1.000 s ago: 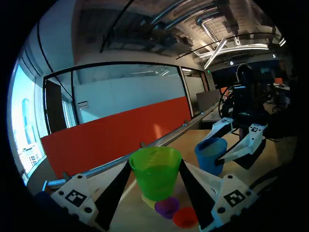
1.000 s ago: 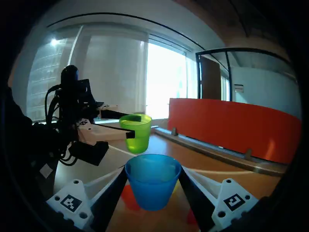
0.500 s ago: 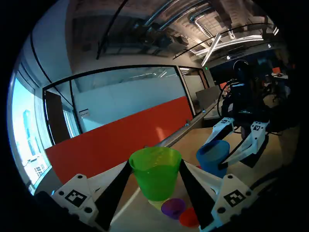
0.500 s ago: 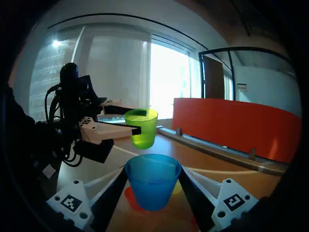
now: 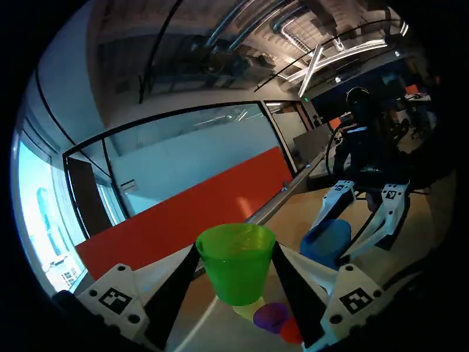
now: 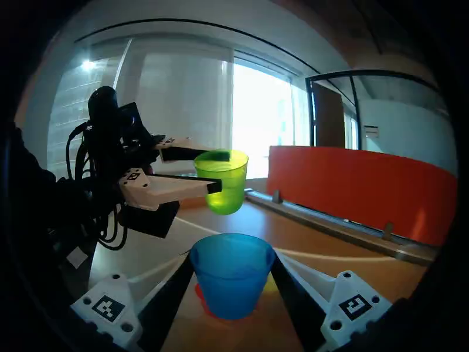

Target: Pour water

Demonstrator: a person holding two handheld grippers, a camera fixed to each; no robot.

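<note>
My left gripper (image 5: 235, 267) is shut on a translucent green cup (image 5: 235, 262) with liquid in it, held upright above the table. The right gripper view shows that green cup (image 6: 223, 179) raised higher than the blue cup, with the left gripper (image 6: 214, 171) clamped on it. My right gripper (image 6: 232, 276) is shut on a blue cup (image 6: 232, 273), upright. In the left gripper view the blue cup (image 5: 326, 242) sits lower and to the right, between the right gripper's fingers (image 5: 375, 220).
A wooden table (image 6: 328, 264) lies below, bordered by an orange divider panel (image 6: 363, 190). Small purple (image 5: 269, 317), red (image 5: 290, 331) and yellow (image 5: 246, 309) cups lie under the green cup. A person's dark sleeve (image 6: 35, 205) is at the left. Bright windows stand behind.
The left gripper has lifted the green cup upward; it now stands above the blue cup's level. The blue cup in the right gripper has stayed about level.
</note>
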